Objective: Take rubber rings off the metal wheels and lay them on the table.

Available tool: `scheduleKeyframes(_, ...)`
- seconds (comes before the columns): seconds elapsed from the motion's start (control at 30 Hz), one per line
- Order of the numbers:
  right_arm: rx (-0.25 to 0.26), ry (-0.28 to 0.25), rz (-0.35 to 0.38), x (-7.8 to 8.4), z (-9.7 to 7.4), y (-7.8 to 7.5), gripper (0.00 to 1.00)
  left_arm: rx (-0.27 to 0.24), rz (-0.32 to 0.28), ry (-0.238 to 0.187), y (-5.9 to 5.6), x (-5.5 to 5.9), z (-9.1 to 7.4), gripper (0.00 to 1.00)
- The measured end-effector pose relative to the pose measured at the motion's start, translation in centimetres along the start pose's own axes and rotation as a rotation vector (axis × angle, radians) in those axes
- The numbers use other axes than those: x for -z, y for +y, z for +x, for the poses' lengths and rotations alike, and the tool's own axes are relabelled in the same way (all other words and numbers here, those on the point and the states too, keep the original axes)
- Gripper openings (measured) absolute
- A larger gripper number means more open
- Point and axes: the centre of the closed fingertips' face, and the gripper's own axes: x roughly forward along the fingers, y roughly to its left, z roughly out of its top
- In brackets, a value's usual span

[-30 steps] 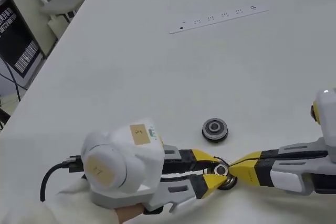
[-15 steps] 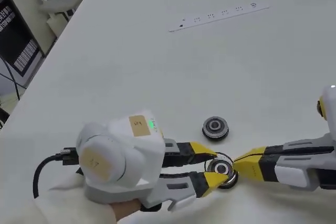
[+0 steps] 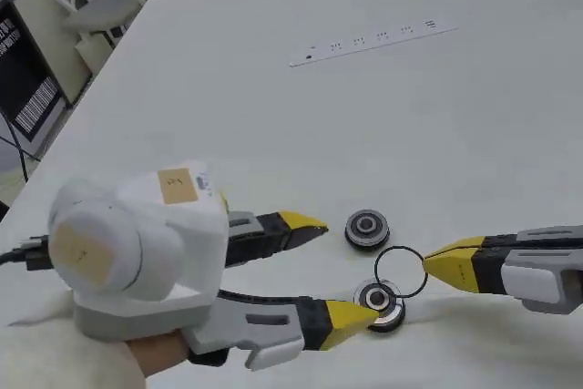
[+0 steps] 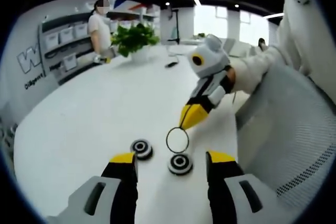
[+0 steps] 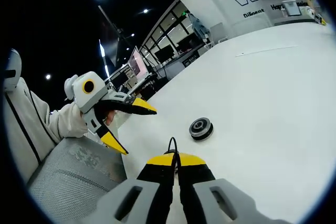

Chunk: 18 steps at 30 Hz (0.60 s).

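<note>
**Left gripper.** The left gripper (image 3: 330, 269) is spread wide and holds nothing. Its lower yellow tip lies just beside the near metal wheel (image 3: 380, 301). Its upper tip points toward the 2nd metal wheel (image 3: 367, 230).

**Right gripper.** The right gripper (image 3: 428, 264) enters from the right. Its jaws are pressed together on 1 thin black rubber ring (image 3: 399, 271).

**Ring position.** The ring is off the wheel and forms an open loop at the right gripper's tips, just above the near metal wheel. The head view is too coarse to show whether its lower edge touches that wheel.

**Wheels.** Both wheels lie flat on the white surface (image 3: 228, 116), near each other. The 2nd metal wheel carries a dark band around its rim and is clear of both grippers.

**Other items.** 1 white power strip (image 3: 373, 38) lies at the far side of the surface, well apart from the work.
</note>
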Motion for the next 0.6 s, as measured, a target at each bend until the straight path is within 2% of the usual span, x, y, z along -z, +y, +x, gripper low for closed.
scheduleKeyframes(0.2, 0.022, -0.024, 0.003, -1.0, -1.4, 0.4, 0.00, -0.031, -0.034, -0.032, 0.6, -1.5, -2.9, 0.65)
scheduleKeyframes(0.37, 0.035, -0.031, -0.018, -1.7, -2.4, 1.2, 0.00, -0.067, -0.007, -0.010, 0.9, -1.2, -5.0, 0.73)
scheduleKeyframes(0.6, 0.055, -0.037, -0.063, -3.1, -3.9, 3.3, 0.00, -0.088, 0.018, 0.016, 0.7, -0.5, -7.4, 0.81)
